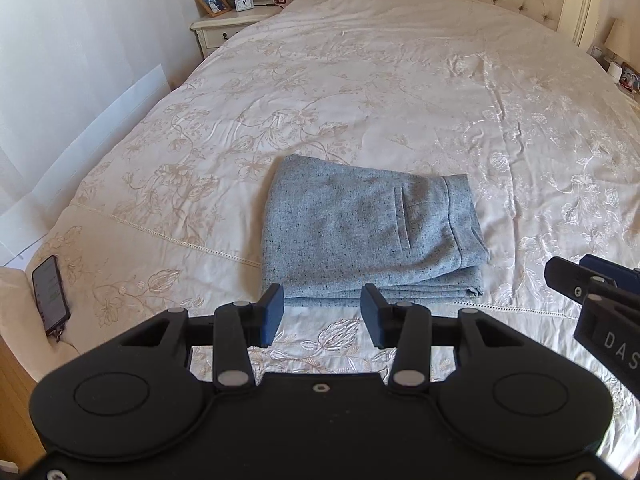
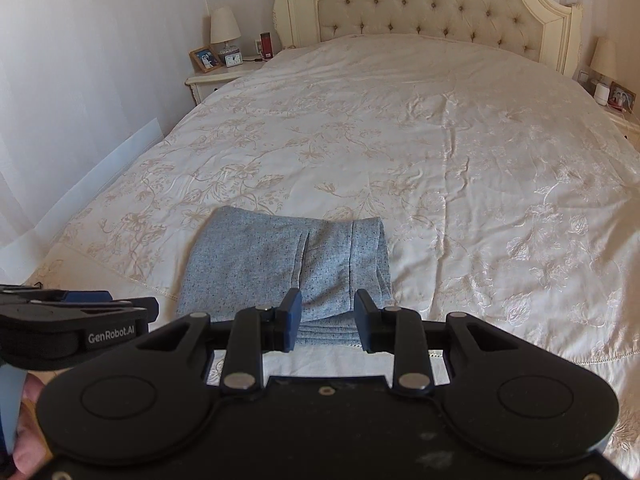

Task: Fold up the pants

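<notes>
Grey speckled pants [image 1: 368, 232] lie folded in a flat rectangular stack on the cream bedspread [image 1: 360, 88], waistband and back pocket on top toward the right. They also show in the right wrist view [image 2: 280, 268]. My left gripper [image 1: 322, 316] is open and empty, held just short of the stack's near edge. My right gripper [image 2: 327, 322] is open and empty, above the stack's near right corner. Each gripper shows at the edge of the other's view.
A phone [image 1: 50, 294] lies at the bed's near left edge. A nightstand [image 1: 228, 24] with lamp, photo frame and clock stands at the far left. Another nightstand [image 2: 616, 100] stands at the far right. The tufted headboard [image 2: 432, 4] is at the back.
</notes>
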A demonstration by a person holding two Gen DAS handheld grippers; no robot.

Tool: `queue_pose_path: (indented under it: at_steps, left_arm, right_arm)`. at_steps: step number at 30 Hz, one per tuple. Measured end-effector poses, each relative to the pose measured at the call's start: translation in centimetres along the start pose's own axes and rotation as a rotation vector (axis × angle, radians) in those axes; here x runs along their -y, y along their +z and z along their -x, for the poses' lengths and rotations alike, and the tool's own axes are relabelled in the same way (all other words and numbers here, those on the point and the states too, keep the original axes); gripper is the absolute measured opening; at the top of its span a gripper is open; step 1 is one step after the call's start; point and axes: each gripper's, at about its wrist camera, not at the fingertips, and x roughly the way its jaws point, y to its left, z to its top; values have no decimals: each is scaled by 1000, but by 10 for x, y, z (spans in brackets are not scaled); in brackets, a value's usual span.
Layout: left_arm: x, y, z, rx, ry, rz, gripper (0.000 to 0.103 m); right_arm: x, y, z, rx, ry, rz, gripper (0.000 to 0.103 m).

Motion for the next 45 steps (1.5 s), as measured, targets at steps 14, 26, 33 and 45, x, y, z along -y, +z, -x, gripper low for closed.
queue_pose_path:
  at_steps: [14,26,33,45]
  left_arm:
    - [2,-9,9,3,16,-1,52]
    - [2,-10,9,2,30,-5,52]
    - [3,-10,9,4,36,-10,52]
    - [4,-10,9,1,31,-18,52]
  right_arm:
    - [3,-7,3,-35,-3,-32,31]
    - [2,-7,-2,-52,-3,-41,31]
    - [1,-7,-5,-55,3,-38,31]
    - [2,-9,-9,-65,11,-37,31]
